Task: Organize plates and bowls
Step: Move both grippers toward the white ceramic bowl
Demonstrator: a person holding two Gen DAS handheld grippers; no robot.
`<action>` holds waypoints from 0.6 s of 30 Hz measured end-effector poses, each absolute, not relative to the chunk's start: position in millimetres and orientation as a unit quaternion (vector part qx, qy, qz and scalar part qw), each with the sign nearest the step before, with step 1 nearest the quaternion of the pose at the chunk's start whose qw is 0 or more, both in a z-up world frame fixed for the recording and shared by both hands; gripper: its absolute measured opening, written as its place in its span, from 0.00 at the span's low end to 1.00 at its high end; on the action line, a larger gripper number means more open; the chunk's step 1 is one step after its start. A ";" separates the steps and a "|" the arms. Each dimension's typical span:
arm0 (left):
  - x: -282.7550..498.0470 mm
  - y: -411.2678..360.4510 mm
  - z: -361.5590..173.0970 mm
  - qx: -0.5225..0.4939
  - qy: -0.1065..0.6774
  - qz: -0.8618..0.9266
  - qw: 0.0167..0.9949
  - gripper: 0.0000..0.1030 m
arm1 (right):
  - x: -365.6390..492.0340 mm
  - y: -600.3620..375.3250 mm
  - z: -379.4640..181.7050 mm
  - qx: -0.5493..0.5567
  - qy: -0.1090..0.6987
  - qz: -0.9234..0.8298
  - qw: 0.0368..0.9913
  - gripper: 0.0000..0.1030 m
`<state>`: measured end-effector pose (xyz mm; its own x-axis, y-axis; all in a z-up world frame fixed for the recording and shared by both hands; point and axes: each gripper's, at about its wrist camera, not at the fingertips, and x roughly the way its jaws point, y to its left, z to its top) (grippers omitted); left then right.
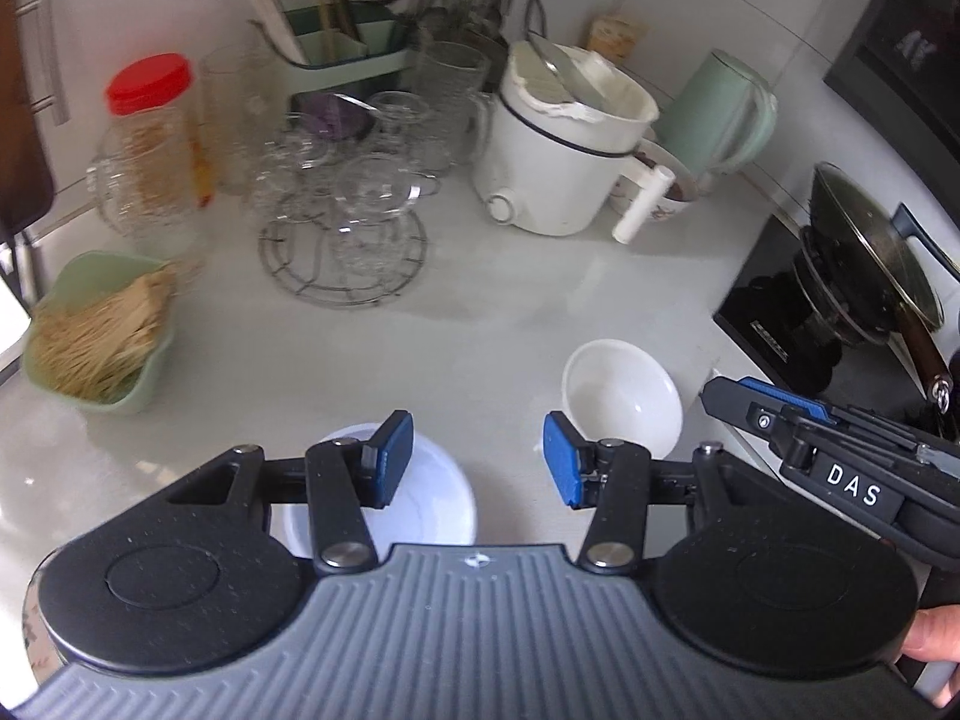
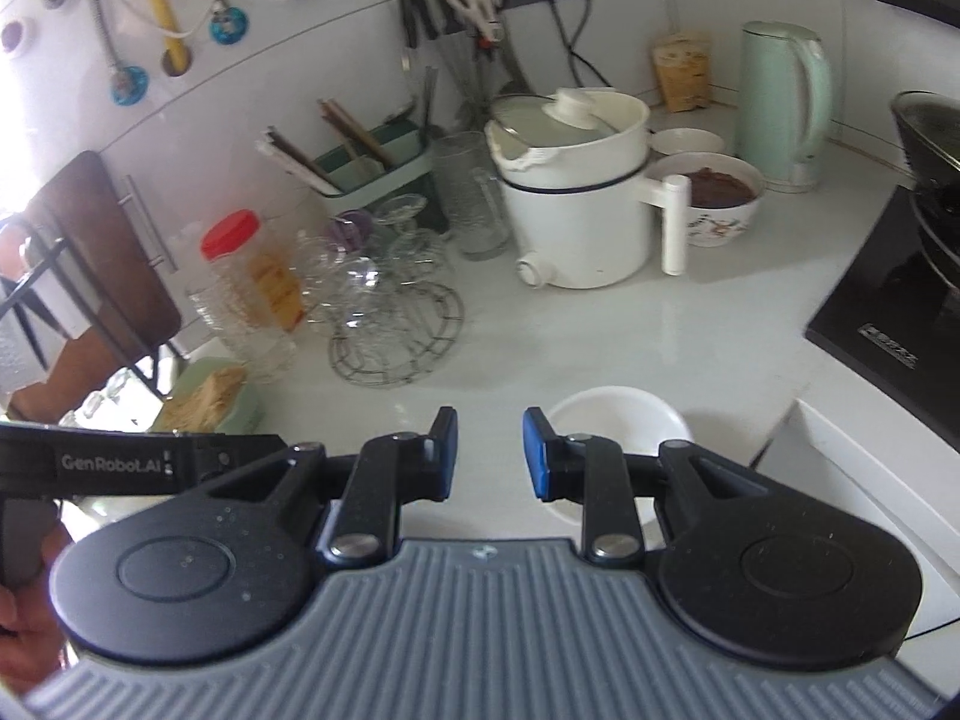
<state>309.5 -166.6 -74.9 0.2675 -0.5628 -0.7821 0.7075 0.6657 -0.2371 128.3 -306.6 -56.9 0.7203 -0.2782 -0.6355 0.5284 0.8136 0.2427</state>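
I see left claw [image 1: 478, 459] gaping, empty, over pale bowl [image 1: 420, 498] on worktop [image 1: 480, 312]; bowl sits under its left pad. Right claw [image 2: 490, 453] narrowly apart, empty; white bowl [image 2: 618, 414] just past its right pad. I judge both bowls light, rigid, glazed, slick, chippable. Best hold: pinch rim wall, one pad inside, one outside. Squeeze gently.
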 end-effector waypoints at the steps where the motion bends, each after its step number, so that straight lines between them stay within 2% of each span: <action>1: 310.8 -171.3 -77.4 0.082 0.452 -0.403 0.791 0.53 | 126.8 -309.1 -58.3 0.208 0.300 -0.228 0.902 0.27; 11: 322.2 -215.2 -105.4 0.130 0.463 -0.421 0.769 0.53 | 118.6 -336.7 -82.0 0.210 0.312 -0.269 0.887 0.27; 15: 320.7 -230.1 -116.6 0.133 0.469 -0.427 0.762 0.56 | 117.0 -347.1 -88.4 0.213 0.308 -0.273 0.886 0.27; 16: 320.3 -233.6 -119.2 0.132 0.470 -0.429 0.760 0.58 | 117.2 -349.3 -89.6 0.211 0.308 -0.275 0.886 0.31; 18: 319.9 -240.2 -124.4 0.132 0.474 -0.430 0.757 0.59 | 116.8 -354.2 -91.7 0.211 0.304 -0.278 0.886 0.44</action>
<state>319.9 -240.2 -124.4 0.1818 -0.5258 -0.8309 0.7762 0.5955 -0.2070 116.8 -354.2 -91.7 0.6602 -0.3648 -0.6566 0.6213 0.7564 0.2044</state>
